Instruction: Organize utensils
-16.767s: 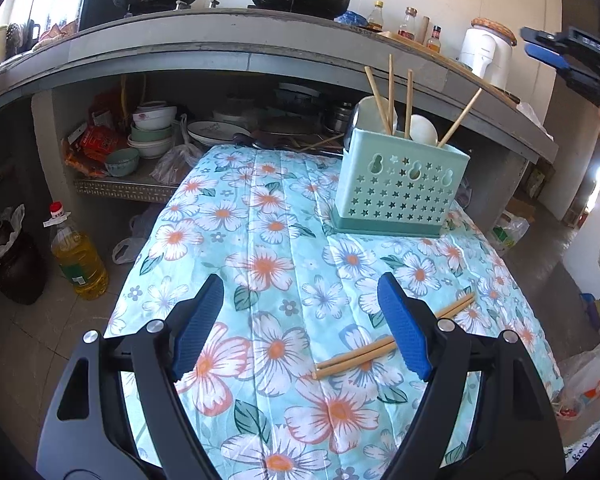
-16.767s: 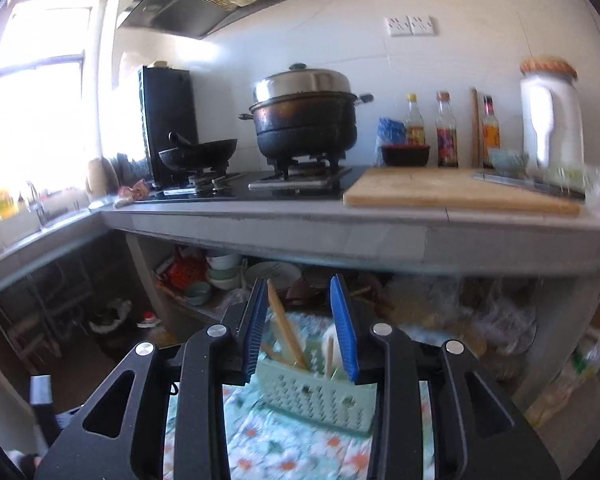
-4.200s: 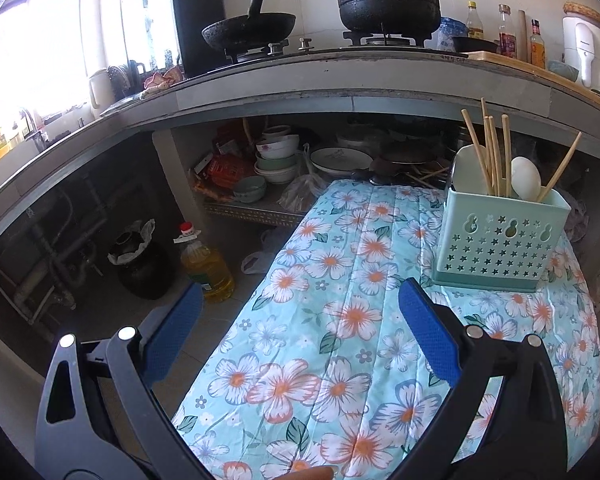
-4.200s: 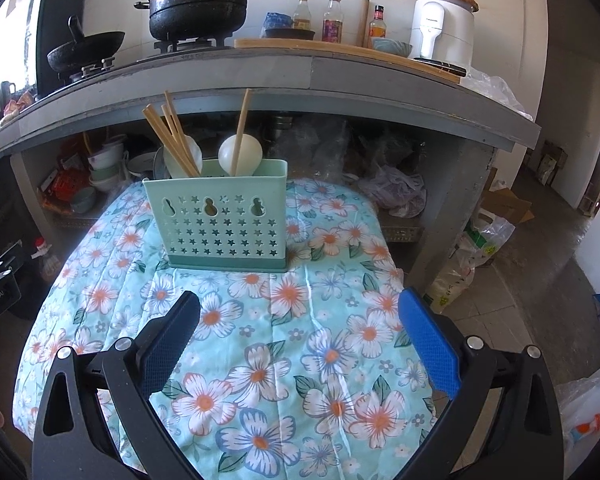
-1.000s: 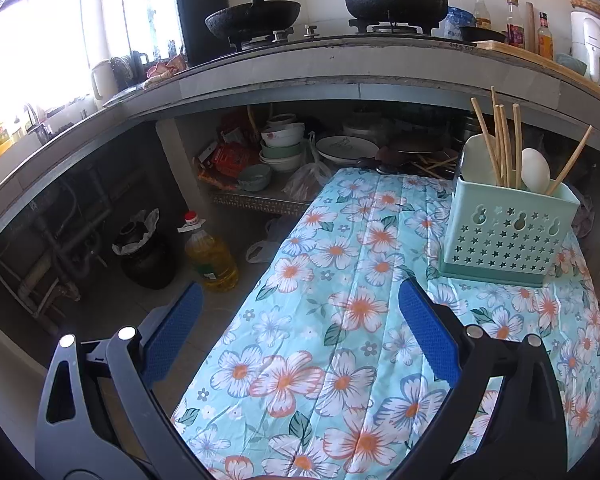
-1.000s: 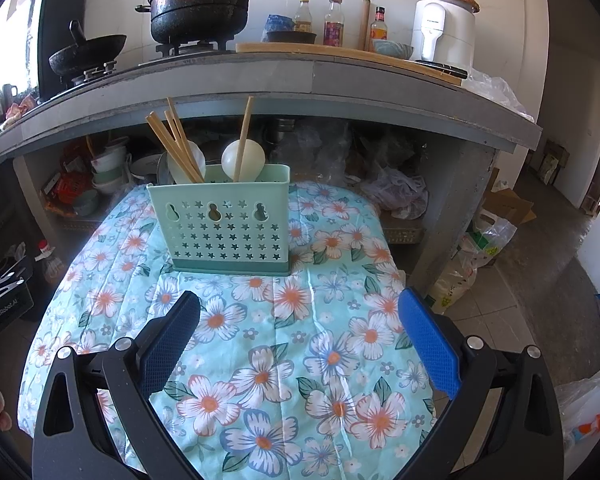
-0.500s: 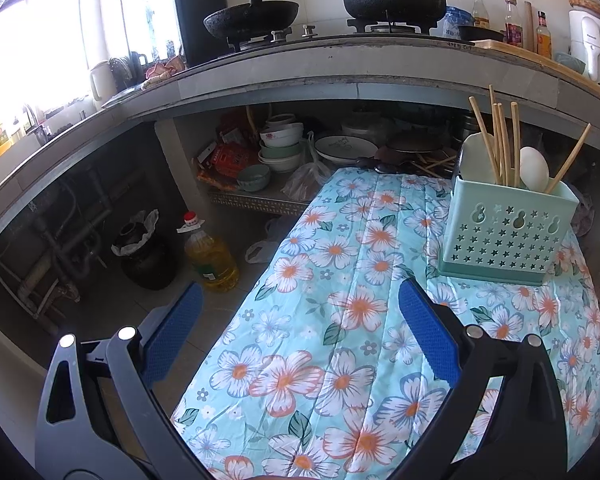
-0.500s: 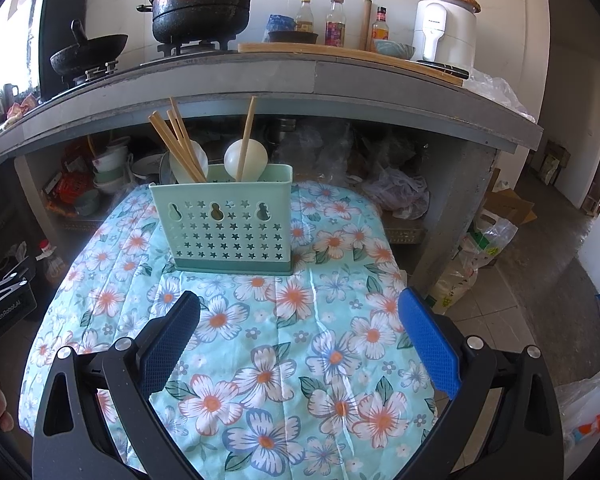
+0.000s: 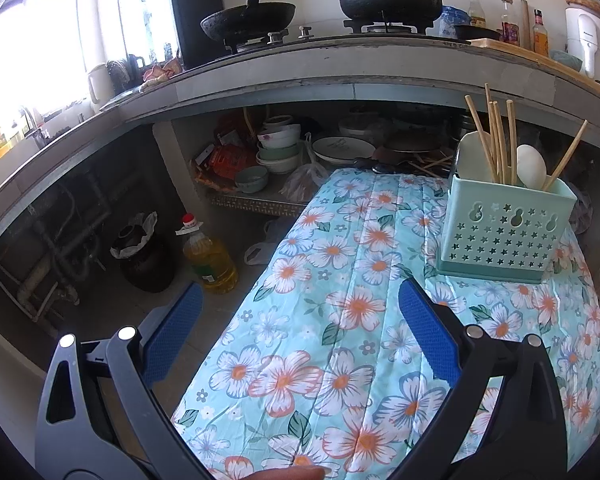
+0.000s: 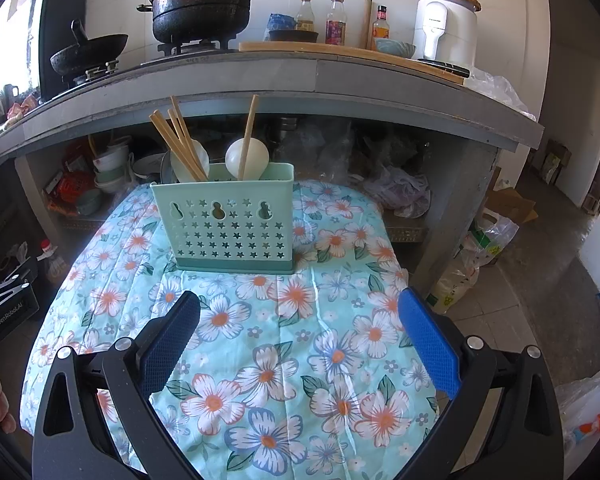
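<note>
Both tools were held wide apart and empty: the left tool and the right tool hovered over the near part of the floral table. All chopsticks and spoons stood upright in the green caddy, at the far end, straight ahead of the right tool, to the left tool's far right. No loose utensil was seen on the cloth.

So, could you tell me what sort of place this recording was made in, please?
Most likely a home kitchen: a black pot and a wok sit on a gas stove on the counter, sauce bottles stand beside them, and stacked bowls fill the shelf beneath.
</note>
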Available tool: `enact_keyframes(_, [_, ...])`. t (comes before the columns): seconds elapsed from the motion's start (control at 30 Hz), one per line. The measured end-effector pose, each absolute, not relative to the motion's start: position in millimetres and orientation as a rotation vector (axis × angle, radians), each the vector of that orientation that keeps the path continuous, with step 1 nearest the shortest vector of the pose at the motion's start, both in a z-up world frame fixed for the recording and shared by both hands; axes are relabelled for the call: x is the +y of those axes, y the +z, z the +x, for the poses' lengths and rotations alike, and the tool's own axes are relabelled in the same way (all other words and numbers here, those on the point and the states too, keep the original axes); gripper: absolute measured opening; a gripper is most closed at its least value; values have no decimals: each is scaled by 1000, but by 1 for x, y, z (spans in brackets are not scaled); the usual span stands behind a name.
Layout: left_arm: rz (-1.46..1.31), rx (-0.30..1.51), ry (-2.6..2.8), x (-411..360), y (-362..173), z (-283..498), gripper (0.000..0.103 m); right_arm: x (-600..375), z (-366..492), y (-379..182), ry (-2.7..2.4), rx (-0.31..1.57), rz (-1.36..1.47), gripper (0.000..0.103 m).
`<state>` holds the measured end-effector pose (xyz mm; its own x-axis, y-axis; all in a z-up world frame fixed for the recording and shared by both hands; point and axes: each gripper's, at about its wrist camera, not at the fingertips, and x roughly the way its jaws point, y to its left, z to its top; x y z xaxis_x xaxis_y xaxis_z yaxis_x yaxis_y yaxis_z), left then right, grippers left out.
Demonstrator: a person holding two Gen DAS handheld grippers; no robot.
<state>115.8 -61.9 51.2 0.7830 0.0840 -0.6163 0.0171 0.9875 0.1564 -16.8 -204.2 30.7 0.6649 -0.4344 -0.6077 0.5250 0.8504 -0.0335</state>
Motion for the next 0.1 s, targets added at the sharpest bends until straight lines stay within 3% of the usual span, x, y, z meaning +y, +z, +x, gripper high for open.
enact_keyframes(0.1, [162, 669, 29, -63, 52, 116, 95, -204, -17, 31, -544, 648, 150, 96])
